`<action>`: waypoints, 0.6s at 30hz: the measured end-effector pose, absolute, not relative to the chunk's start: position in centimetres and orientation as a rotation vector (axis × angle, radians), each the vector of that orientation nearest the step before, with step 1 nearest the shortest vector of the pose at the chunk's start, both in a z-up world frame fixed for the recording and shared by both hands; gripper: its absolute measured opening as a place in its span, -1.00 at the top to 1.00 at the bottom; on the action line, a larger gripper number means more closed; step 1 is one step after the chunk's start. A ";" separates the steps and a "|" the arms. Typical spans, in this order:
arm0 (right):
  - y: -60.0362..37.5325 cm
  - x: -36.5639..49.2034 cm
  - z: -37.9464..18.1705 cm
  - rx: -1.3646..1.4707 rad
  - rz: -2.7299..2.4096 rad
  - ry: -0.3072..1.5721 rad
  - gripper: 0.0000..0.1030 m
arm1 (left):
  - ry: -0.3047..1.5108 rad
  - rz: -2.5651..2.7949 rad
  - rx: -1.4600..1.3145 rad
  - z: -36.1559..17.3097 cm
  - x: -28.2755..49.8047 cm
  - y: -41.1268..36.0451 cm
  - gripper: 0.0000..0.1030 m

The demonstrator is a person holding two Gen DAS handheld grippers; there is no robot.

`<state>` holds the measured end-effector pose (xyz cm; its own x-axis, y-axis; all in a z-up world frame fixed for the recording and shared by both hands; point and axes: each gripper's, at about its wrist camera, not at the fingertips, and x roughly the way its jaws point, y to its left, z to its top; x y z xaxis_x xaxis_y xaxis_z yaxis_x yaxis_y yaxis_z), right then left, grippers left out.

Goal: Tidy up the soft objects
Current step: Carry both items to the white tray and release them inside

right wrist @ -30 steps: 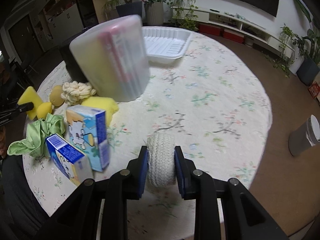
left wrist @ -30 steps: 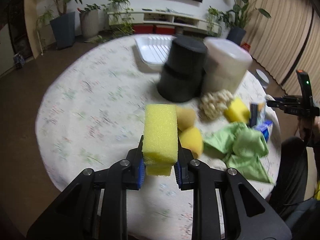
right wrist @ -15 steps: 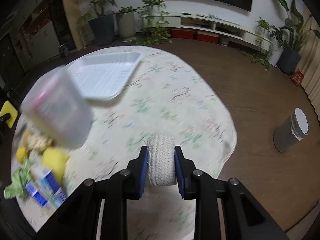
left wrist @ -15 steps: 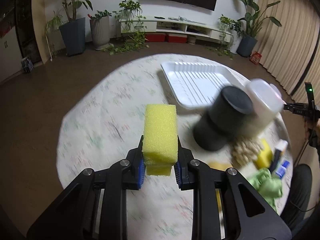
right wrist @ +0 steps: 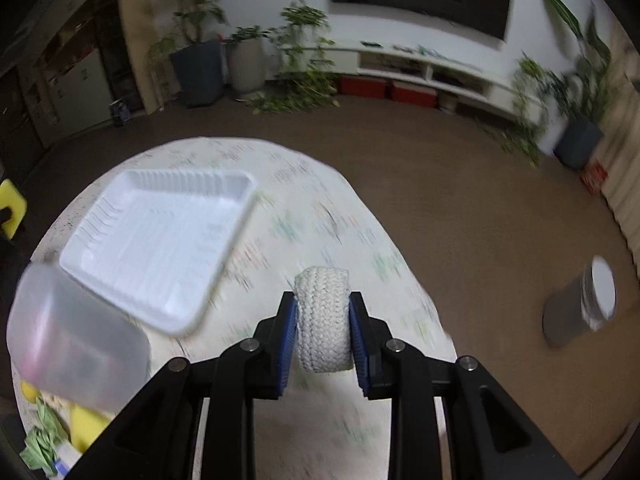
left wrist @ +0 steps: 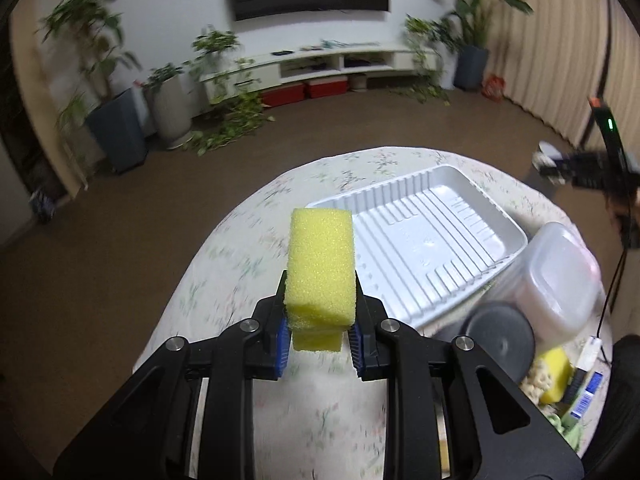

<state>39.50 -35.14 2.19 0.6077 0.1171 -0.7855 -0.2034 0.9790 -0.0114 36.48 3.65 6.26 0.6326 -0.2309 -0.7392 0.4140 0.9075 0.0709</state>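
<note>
Left gripper has its jaws clenched on a porous yellow foam sponge block, squished a bit at the pads, held up over the round table w/ floral cloth. Right gripper jaws squeeze a white braided rope ball, chunky knit texture. Ribbed white plastic tray sits empty just ahead. Vs a sec ago: both views swung off the pile of stuff toward the tray, and the frosted plastic tub and black cylinder slid to the frame edges.
</note>
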 end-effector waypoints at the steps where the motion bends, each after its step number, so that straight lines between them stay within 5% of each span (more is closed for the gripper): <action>1: -34.3 40.2 2.5 -0.119 0.200 0.894 0.46 | 0.807 -0.389 0.265 6.1 37.4 2.8 0.58; 18: -22.5 48.7 0.1 -0.447 0.516 0.955 0.46 | 0.955 -0.623 0.485 -1.1 43.8 -5.2 0.58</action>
